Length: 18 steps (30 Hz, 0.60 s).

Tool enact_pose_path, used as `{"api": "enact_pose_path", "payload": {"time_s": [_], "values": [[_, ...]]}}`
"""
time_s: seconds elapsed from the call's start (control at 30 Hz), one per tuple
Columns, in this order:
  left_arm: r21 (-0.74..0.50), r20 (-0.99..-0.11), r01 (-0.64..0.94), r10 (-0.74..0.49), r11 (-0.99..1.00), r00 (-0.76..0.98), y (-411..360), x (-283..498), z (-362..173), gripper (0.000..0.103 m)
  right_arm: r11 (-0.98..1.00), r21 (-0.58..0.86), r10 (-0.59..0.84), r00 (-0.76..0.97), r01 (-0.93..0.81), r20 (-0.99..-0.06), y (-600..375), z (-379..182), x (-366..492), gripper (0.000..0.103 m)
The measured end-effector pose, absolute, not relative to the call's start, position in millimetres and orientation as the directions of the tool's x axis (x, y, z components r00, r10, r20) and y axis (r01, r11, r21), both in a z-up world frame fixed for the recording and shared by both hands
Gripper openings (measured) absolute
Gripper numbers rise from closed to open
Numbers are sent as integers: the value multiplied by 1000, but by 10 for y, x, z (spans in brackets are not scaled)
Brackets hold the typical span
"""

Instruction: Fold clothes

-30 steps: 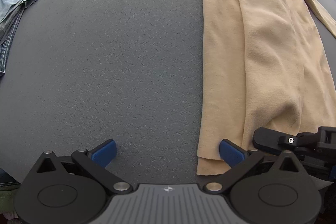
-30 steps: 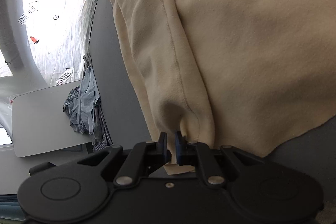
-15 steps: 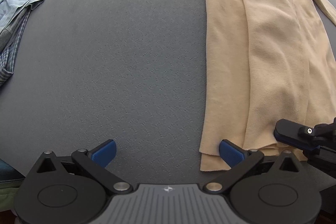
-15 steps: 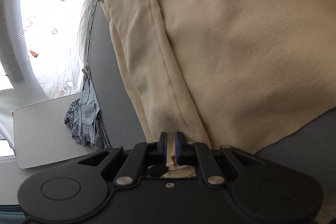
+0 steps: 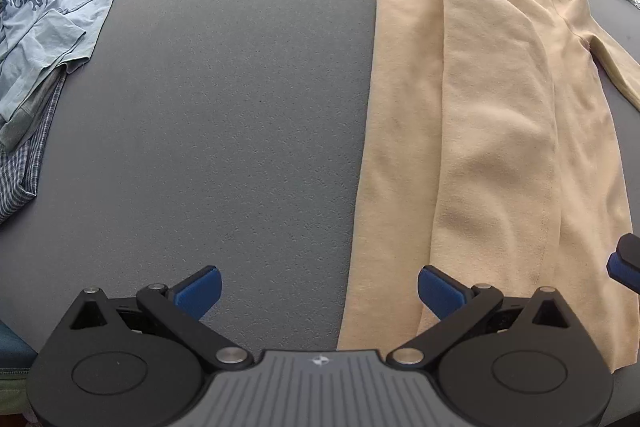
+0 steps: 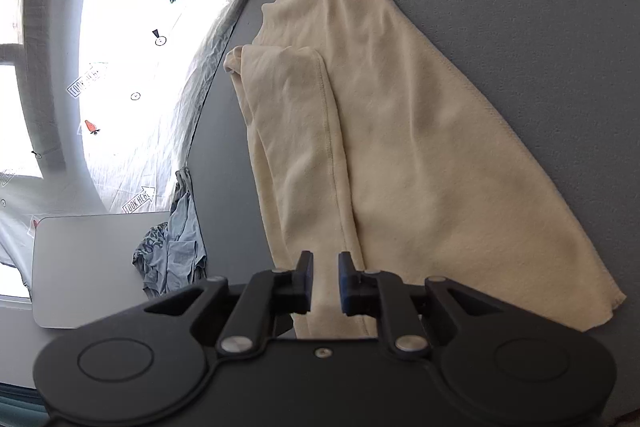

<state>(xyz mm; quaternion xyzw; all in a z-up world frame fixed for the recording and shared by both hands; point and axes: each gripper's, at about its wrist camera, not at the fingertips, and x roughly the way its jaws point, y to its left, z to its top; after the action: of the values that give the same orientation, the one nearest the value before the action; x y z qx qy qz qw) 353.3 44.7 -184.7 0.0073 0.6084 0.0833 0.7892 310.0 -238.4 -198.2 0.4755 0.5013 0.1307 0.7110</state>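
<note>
Right gripper (image 6: 323,281) jaws have just been opening, releasing the beige shirt (image 5: 500,147) after folding one side in; left gripper (image 5: 318,287) is hanging wide open, empty. Next: grabbing the sleeve (image 5: 612,63) at 2 o'clock.

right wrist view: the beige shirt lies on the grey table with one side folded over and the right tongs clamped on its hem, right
Not quite: in the right wrist view the right tongs have just been opening and stand apart, gripping nothing. The beige shirt does lie on the grey table, one side folded over.
</note>
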Motion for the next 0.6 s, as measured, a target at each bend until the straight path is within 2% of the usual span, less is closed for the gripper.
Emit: {"api": "enact_pose_path", "payload": {"time_s": [0.13,0.23,0.4,0.6], "values": [[129,-957,-110,152,986,247,225,3775,-1860,103,567,778,586,532,270,-612,-2790,-1909,3208,34],[129,-952,-110,154,986,265,25,3946,-1795,103,657,713,486,584,246,-650,-3108,-1819,3296,44],[132,-946,-112,159,985,281,-332,4340,-1742,103,797,537,249,660,276,-709,-3633,-1725,3517,49],[198,-937,-74,211,977,278,-547,4963,-1929,103,810,336,-118,694,480,-710,-4326,-1773,3701,52]]}}
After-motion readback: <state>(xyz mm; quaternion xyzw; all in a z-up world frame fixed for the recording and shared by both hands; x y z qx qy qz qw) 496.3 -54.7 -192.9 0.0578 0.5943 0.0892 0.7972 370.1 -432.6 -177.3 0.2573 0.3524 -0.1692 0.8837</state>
